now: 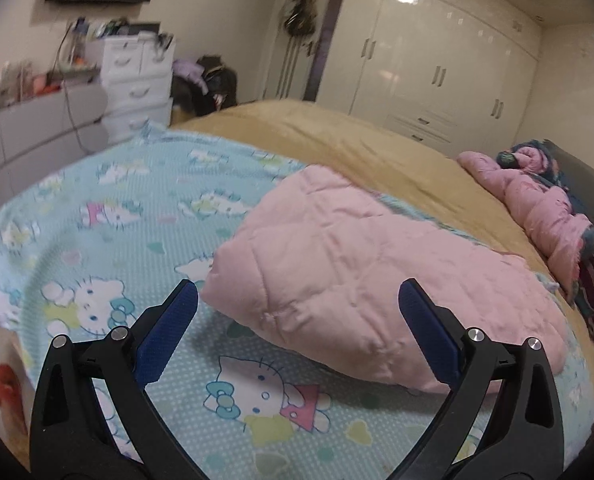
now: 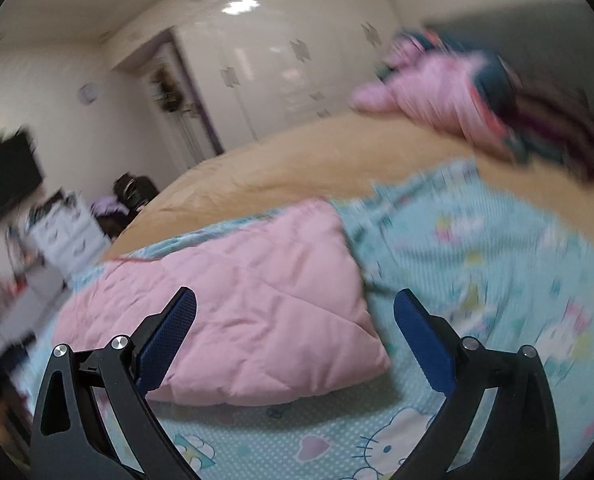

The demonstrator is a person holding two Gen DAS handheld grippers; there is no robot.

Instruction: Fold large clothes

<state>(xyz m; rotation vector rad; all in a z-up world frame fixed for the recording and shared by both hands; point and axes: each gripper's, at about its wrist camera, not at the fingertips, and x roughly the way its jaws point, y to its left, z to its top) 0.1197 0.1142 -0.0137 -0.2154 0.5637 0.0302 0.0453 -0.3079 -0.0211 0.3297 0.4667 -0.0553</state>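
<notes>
A pink quilted garment (image 1: 361,276) lies folded into a thick rectangle on a light blue Hello Kitty sheet (image 1: 109,216) on the bed. My left gripper (image 1: 297,300) is open and empty, hovering just above the garment's near left corner. The same pink garment (image 2: 253,304) shows in the right wrist view, on the sheet (image 2: 485,256). My right gripper (image 2: 295,304) is open and empty, above the garment's near right corner. This view is motion blurred.
A tan bedspread (image 1: 337,136) covers the far bed. A pile of pink and dark clothes (image 1: 545,208) lies at the headboard side. White drawers (image 1: 137,80), a cluttered grey counter (image 1: 37,120) and white wardrobes (image 1: 437,64) stand beyond the bed.
</notes>
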